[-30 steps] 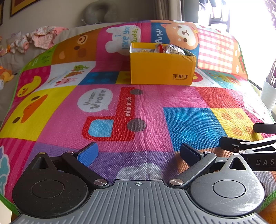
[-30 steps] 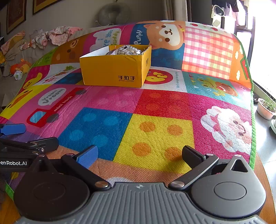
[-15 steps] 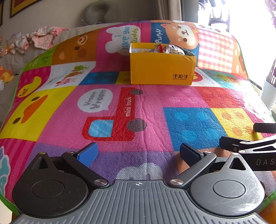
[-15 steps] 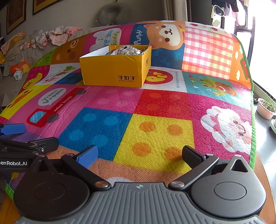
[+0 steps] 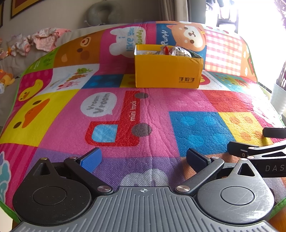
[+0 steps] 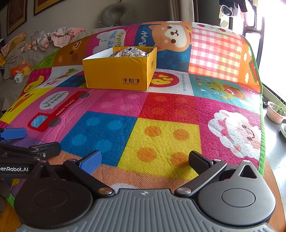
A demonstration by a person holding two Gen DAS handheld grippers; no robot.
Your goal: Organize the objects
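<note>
A yellow cardboard box [image 5: 168,73] stands on the far middle of a colourful play mat [image 5: 114,125]; it also shows in the right wrist view [image 6: 118,71]. Silvery wrapped packets [image 6: 131,51] fill it, and a red one [image 5: 166,50] lies among them. My left gripper [image 5: 143,158] is open and empty, low over the mat's near edge. My right gripper [image 6: 144,160] is open and empty beside it, to its right. Each gripper shows in the other's view: the right one [image 5: 257,142] and the left one [image 6: 26,142].
The mat covers a wooden table whose edge [image 6: 273,178] shows at the near right. Clothes [image 6: 59,35] and soft toys [image 6: 19,71] lie on a sofa at the back left. A grey neck pillow [image 5: 105,12] sits behind. Plant pots [image 6: 276,114] stand on the floor at right.
</note>
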